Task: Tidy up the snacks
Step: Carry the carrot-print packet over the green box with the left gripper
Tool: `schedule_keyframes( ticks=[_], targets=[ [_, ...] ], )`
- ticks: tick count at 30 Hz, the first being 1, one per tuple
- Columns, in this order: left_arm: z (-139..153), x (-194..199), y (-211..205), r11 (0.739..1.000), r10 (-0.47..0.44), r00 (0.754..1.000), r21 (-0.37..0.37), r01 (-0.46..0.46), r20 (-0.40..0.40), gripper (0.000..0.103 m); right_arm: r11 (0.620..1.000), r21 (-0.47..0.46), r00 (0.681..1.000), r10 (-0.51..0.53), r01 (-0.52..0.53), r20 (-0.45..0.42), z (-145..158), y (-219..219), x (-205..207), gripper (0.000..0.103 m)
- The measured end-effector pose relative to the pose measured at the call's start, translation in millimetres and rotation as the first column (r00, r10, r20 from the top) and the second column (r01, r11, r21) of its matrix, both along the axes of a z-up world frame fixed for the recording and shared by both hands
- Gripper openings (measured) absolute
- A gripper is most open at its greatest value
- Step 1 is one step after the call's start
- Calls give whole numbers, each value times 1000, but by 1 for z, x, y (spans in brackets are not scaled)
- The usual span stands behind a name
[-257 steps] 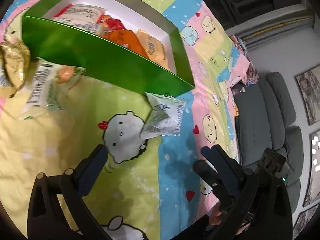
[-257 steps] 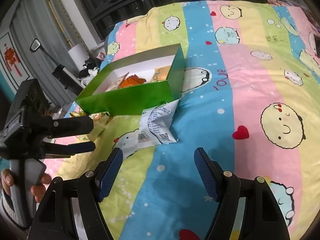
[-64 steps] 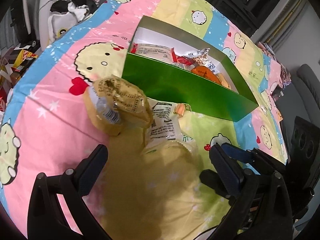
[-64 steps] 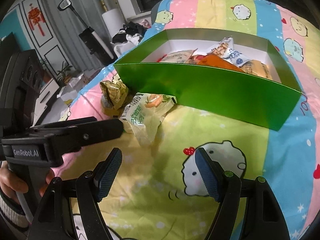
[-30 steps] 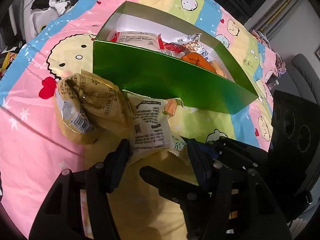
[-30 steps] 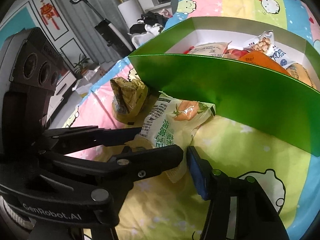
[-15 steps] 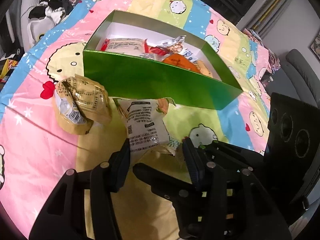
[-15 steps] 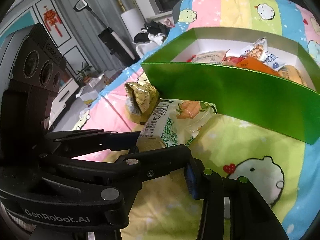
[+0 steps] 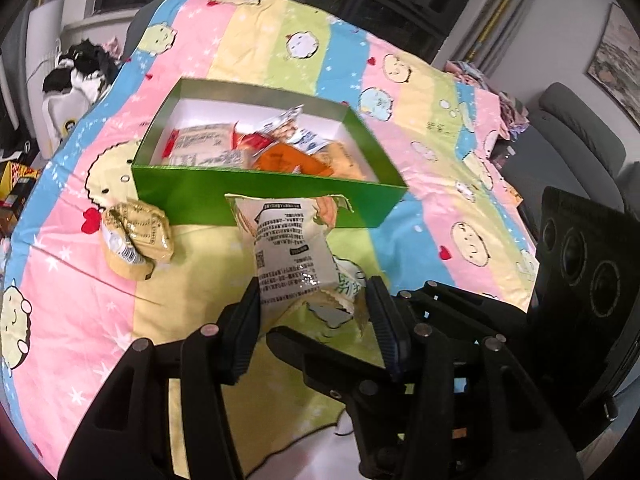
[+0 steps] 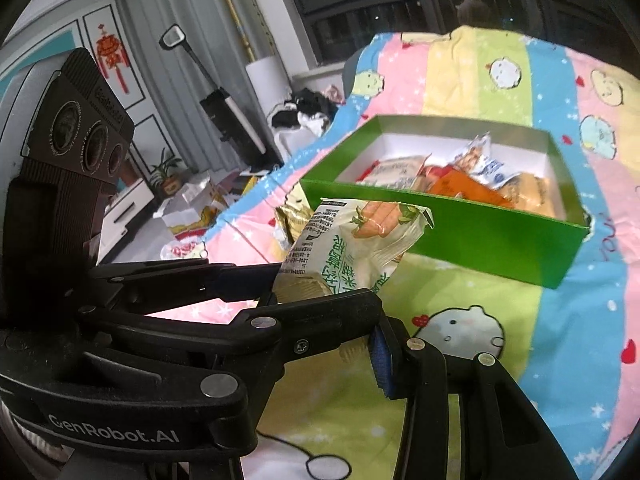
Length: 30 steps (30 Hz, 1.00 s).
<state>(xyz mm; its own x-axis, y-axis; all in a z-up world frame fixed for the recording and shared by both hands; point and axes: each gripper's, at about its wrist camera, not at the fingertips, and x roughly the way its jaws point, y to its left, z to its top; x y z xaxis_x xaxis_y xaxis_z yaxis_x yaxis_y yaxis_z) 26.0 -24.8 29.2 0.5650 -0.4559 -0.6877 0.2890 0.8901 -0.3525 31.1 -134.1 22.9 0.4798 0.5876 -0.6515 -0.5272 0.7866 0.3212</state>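
A white snack packet (image 9: 288,240) with a carrot picture (image 10: 352,248) hangs above the bedspread, just in front of the green box (image 9: 260,196). My left gripper (image 9: 314,286) is shut on its lower end, one pad on each side. My right gripper (image 9: 332,316) comes in from the right and pinches the same crumpled bottom edge. In the right wrist view the left gripper (image 10: 320,284) covers my right gripper's (image 10: 316,340) left finger. The green box (image 10: 480,232) holds several snack packets. A gold packet (image 9: 132,236) lies left of the box, partly hidden in the right wrist view (image 10: 292,216).
The striped cartoon bedspread (image 9: 420,92) covers the whole surface. A grey chair (image 9: 580,140) stands past its right edge. A pile of clothes (image 9: 80,68) and floor clutter (image 10: 188,200) lie beyond the left edge.
Both grippers have closed on the white packet's lower end and lifted it off the bedspread. It now hangs upright in front of the green box's near wall.
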Motion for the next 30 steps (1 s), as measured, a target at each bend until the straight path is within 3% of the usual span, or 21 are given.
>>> schedule_keyframes(
  ticks=[18,30],
  targets=[
    [49,-30,-23,997,-60,991,-37,64,116,51,997,-19,990,-73,76,120,55,-23,-33,45],
    [62,-31,-29,995,-77,987,-49,85,144,51,994,-21,982,-98,103,159,66,-30,-34,45]
  ],
)
